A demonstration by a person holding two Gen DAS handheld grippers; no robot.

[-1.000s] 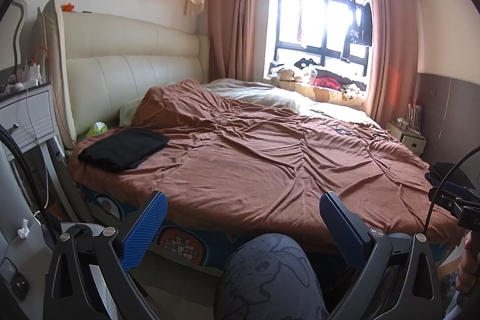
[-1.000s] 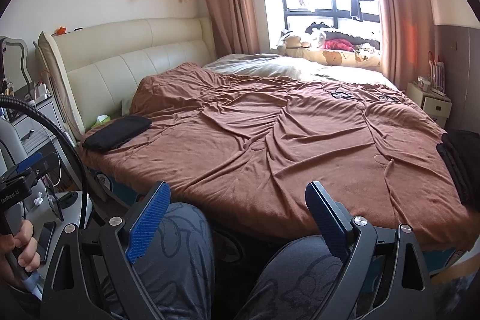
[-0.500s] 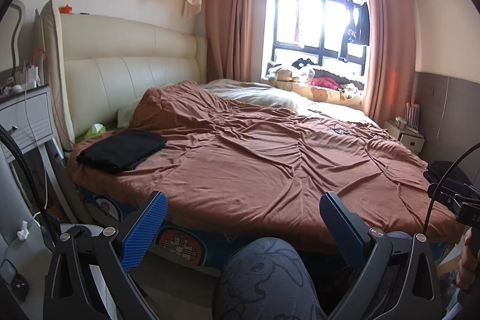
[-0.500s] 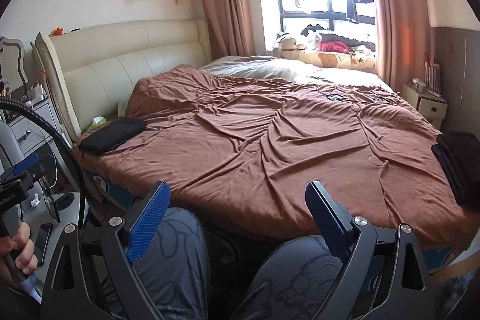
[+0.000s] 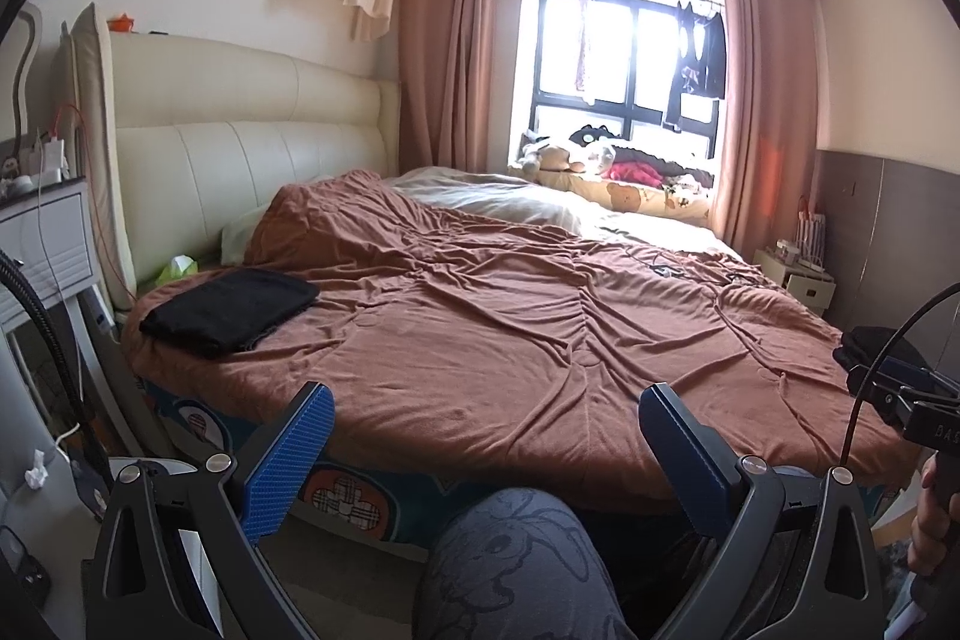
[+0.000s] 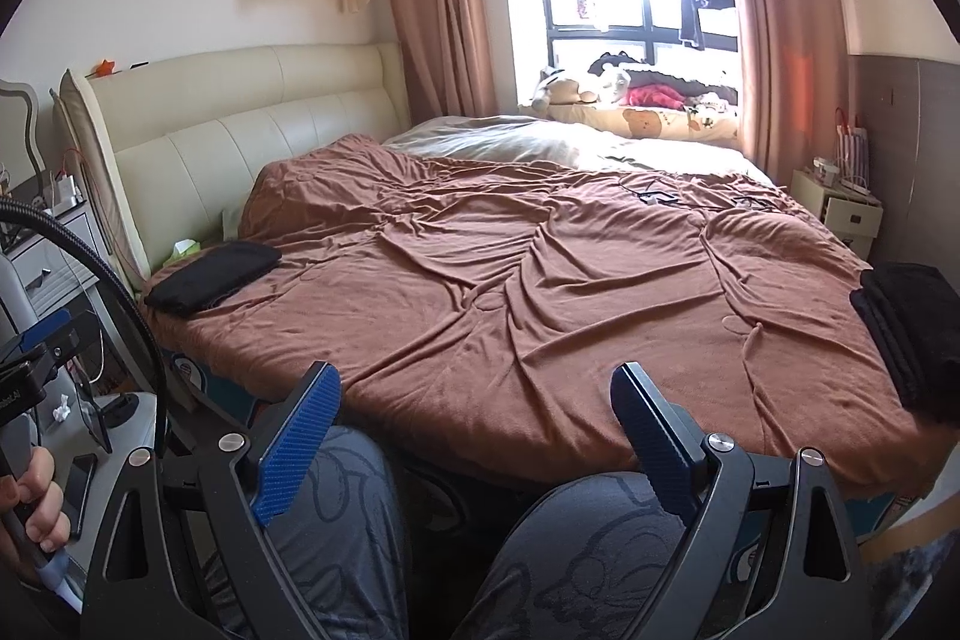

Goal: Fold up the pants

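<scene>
A folded black garment (image 5: 231, 307) lies on the brown bedspread (image 5: 510, 334) at the bed's near left corner; it also shows in the right wrist view (image 6: 213, 277). A second pile of black cloth (image 6: 906, 328) lies at the bed's right edge, and only its tip (image 5: 864, 343) shows in the left wrist view. My left gripper (image 5: 486, 427) is open and empty, held short of the bed's near edge, above the person's knee. My right gripper (image 6: 477, 403) is open and empty, also short of the bed, above both knees.
A cream padded headboard (image 5: 252, 160) stands at the left. A grey nightstand (image 5: 42, 250) with cables is at far left, a small cabinet (image 6: 837, 208) at far right. Stuffed toys (image 6: 606, 88) sit on the window sill. The person's patterned grey trouser legs (image 6: 336, 538) fill the foreground.
Both grippers have tilted slightly upward, so the bed sits a little lower in both views. Both stay open and empty. The black garments have not moved.
</scene>
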